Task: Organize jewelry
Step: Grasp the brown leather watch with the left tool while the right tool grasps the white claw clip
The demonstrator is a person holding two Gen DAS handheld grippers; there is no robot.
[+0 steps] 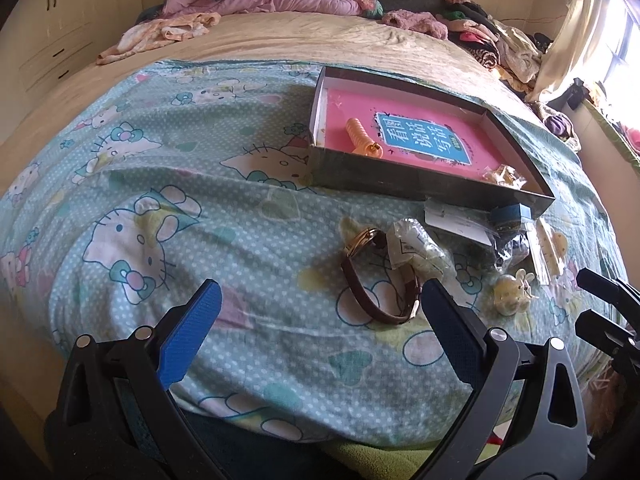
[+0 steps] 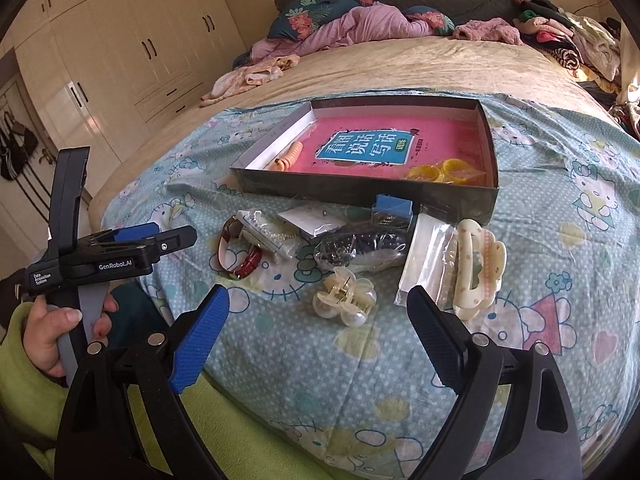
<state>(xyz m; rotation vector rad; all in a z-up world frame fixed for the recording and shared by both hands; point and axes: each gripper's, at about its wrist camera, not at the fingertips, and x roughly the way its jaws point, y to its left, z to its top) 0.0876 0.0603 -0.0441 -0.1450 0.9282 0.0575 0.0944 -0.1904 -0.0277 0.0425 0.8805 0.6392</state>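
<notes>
Your left tongs [image 1: 320, 304] stand wide open over the bed's cartoon-cat sheet [image 1: 168, 184], with nothing between the blue pads. A wristwatch [image 1: 380, 276] with a gold case and brown strap lies on the sheet just ahead of them, its buckle end close to the right-hand pad, not touching that I can confirm. In the right wrist view your left hand [image 2: 52, 332], in a lime-green sleeve, grips that tool's handle at the far left.

Your right tongs [image 2: 318, 304] are likewise spread wide and hold nothing. A pearl-white claw hair clip [image 2: 346, 296] rests on the sheet just beyond the gap between the pads.

The loose jewelry sits in a cluster on the sheet, in front of the box. Left to right in the right wrist view: the wristwatch; a clear packet of pearl pieces [image 2: 268, 234] against it; a white earring card [image 2: 312, 220]; a clear bag of dark items [image 2: 356, 250]; a small blue box [image 2: 392, 208] touching the front wall of the shallow cardboard box [image 2: 360, 194]; a clear sleeve of pale strips [image 2: 428, 264]; and a large cream hair clip [image 2: 480, 264] beside it at the right end.

Inside the cardboard box, a pink book [image 2: 440, 136] lines the floor. An orange coiled hair tie [image 2: 290, 156] lies at its left side, and yellow rings [image 2: 444, 170] sit in the near right corner.

Crumpled clothing [image 2: 360, 20] is piled at the head of the bed.
</notes>
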